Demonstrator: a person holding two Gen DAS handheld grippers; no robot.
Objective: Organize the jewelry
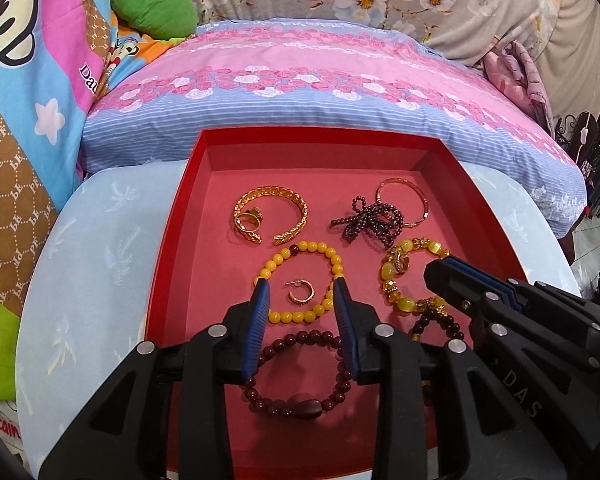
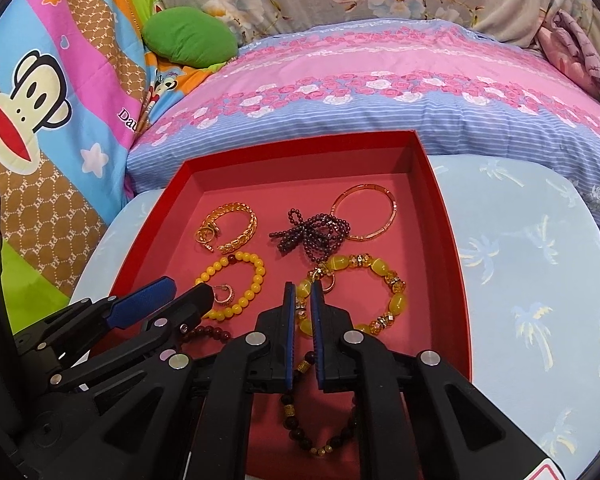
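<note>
Honestly this looks pretty far along: nearly everything already sits inside the red tray [image 1: 172,248] on the pale blue table [image 1: 92,248], laid out in loose rows with most pieces apart. At the back there's a gold cuff [image 1: 296,210] with a gold ring [image 1: 249,220] tucked inside it, a dark beaded strand [image 1: 370,224] bunched up and overlapping a thin gold bangle [image 1: 420,200]. In the middle, a yellow bead bracelet [image 1: 300,249] has a small hoop earring [image 1: 300,293] lying inside its loop, and beside it sits a chunky yellow stone bracelet [image 2: 396,304]. Nearest the cameras are a dark red bead bracelet [image 1: 292,406] and another dark bracelet with gold beads [image 2: 320,446]. I'd guess what's left is just tidying, maybe untangling that strand. The left gripper [image 1: 300,300] has its jaws spread wide over the yellow bead bracelet, holding nothing. The right gripper [image 2: 302,304] has its jaws nearly together over the near edge of the stone bracelet, with a narrow gap, and I can't tell if it's pinching anything. Readable writing: "DAS" on the gripper body, "PF" repeated on the brown blanket [image 2: 40,208], plus "Dau…" cut off.
</note>
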